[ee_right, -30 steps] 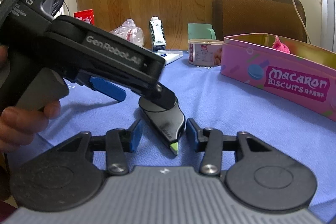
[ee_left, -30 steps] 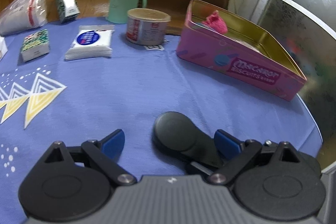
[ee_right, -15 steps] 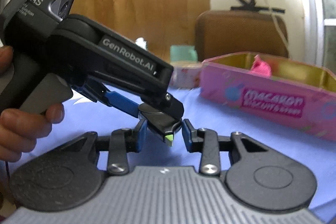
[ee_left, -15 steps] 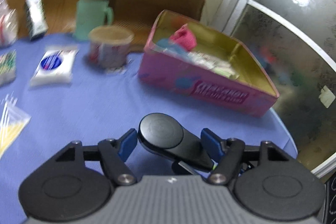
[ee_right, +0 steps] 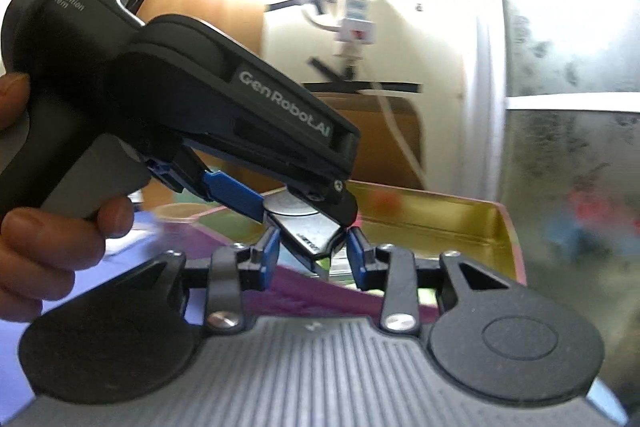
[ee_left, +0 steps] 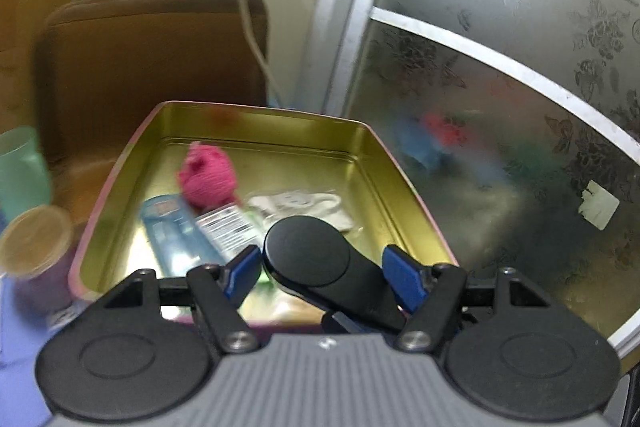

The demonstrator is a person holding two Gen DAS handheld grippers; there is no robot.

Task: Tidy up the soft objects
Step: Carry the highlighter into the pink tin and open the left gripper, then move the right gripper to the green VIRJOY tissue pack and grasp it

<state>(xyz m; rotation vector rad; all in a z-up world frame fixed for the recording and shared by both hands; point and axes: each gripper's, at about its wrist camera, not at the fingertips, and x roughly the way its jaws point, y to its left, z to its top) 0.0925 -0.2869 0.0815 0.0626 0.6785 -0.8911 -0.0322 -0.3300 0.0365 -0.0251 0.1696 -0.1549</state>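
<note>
A second ago the black paddle-shaped object (ee_left: 316, 259) lay on the blue cloth; now both grippers have carried it up over the open tin (ee_left: 384, 163). The left gripper (ee_left: 320, 273) clamps its round end and the right gripper (ee_right: 312, 251) pinches its narrow tip. A drop looks close. Just ahead, inside the tin: one pink knitted ball (ee_left: 208, 179), one white fabric piece (ee_left: 304, 205), one blue packet (ee_left: 176, 231).
</note>
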